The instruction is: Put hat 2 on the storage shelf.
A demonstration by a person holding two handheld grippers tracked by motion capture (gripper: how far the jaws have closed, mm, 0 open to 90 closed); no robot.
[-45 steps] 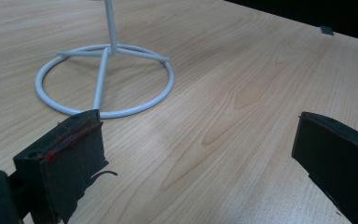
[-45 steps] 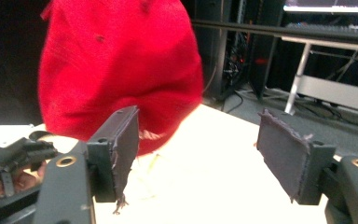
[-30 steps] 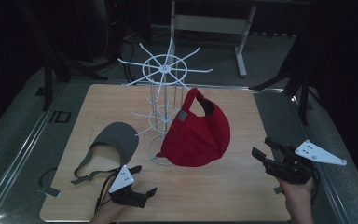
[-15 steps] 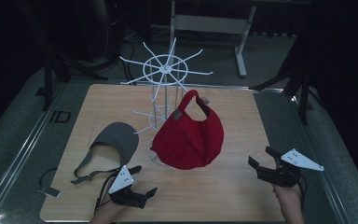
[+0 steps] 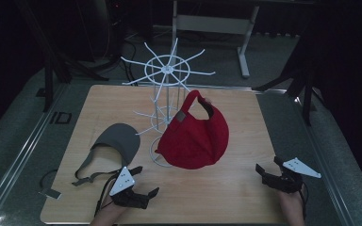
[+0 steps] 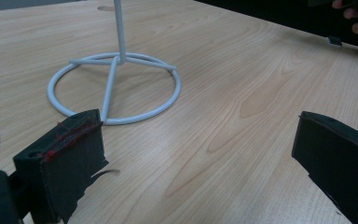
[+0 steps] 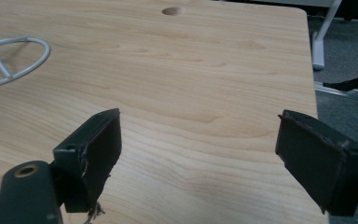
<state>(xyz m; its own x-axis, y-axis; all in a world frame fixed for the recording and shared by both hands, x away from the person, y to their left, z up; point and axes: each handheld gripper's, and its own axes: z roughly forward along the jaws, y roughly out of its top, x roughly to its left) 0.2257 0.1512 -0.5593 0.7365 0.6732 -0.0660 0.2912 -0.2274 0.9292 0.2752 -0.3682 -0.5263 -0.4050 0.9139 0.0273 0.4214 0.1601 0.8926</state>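
Note:
A red cap hangs by its back strap from a white wire rack in the middle of the wooden table. Left of the rack's base lies a grey visor. My left gripper rests open at the front edge, just below the visor; its jaws face the rack's base ring with bare wood between them. My right gripper is low at the front right. Its jaws have just been opening and stand wide, nothing between them.
The rack's wire arms spread out above the table's middle. A round hole marks the table's far side. Metal stand legs and dark gear stand on the grey floor behind the table. Bare wood lies between the two grippers.
My right gripper has come down toward the table's front right corner. The red cap has swung slightly on the rack. The left gripper has stayed put.

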